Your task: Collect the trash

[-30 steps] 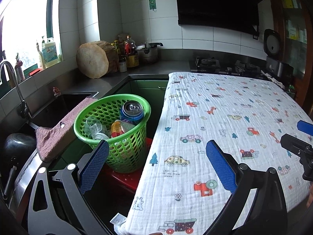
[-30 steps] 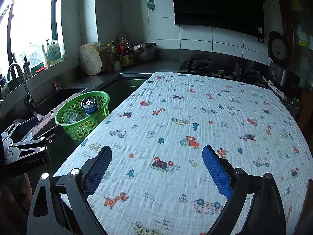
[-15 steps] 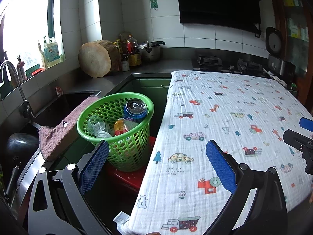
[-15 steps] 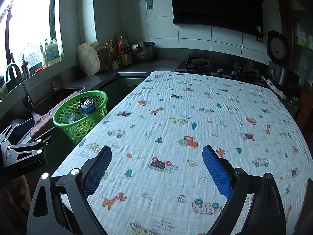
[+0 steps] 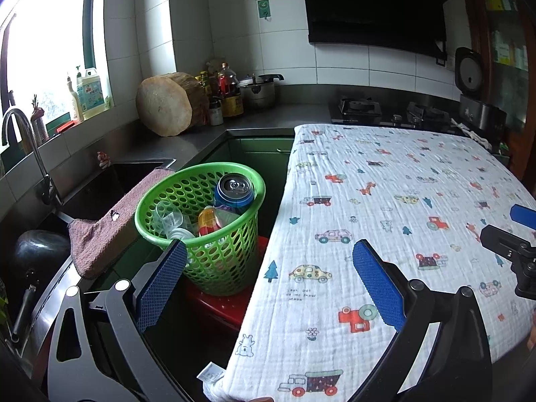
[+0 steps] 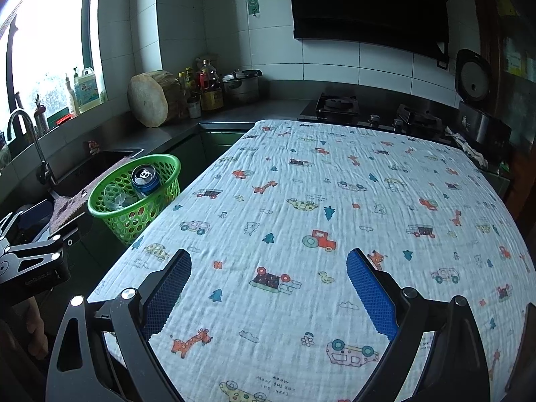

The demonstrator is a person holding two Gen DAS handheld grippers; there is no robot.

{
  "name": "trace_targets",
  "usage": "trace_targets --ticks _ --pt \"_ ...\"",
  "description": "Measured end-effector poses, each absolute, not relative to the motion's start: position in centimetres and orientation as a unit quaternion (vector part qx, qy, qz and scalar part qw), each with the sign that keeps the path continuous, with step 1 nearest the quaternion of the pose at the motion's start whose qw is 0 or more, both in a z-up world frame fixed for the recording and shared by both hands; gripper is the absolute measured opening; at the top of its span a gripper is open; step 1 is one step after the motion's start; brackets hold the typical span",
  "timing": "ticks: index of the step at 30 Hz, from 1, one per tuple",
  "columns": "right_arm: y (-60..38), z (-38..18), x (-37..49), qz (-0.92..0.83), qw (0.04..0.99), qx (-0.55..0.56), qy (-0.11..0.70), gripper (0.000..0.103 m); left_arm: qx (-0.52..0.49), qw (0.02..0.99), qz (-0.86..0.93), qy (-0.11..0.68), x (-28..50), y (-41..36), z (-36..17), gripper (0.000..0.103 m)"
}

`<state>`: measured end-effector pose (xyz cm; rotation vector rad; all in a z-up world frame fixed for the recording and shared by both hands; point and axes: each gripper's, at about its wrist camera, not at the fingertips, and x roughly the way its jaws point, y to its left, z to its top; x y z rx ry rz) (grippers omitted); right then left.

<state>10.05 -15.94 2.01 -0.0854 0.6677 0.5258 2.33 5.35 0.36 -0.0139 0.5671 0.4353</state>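
Both tongs, left (image 5: 268, 278) and right (image 6: 268, 288), were apart and empty; the green basket (image 5: 201, 214) held the trash, so collecting seemed finished, with only withdrawal left.

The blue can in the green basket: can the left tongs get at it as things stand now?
Probably yes. The blue can stands on top of the trash at the rim of the green basket, uncovered. The left tongs are open and empty, with nothing between.

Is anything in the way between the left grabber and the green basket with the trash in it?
Nothing visible is. The left gripper is open and empty, and the green basket sits just ahead of its left finger, beside the table. The blue can and other trash already lie inside.
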Motion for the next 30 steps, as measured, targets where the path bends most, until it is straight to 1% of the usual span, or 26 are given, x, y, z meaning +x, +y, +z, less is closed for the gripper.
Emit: trace_targets --ticks 30 --pt "-16.07 1.82 9.76 0.250 0.912 -0.045 0.323 0.092 -0.008 0.938 0.205 0.280 2.34 4.58 0.69 0.098"
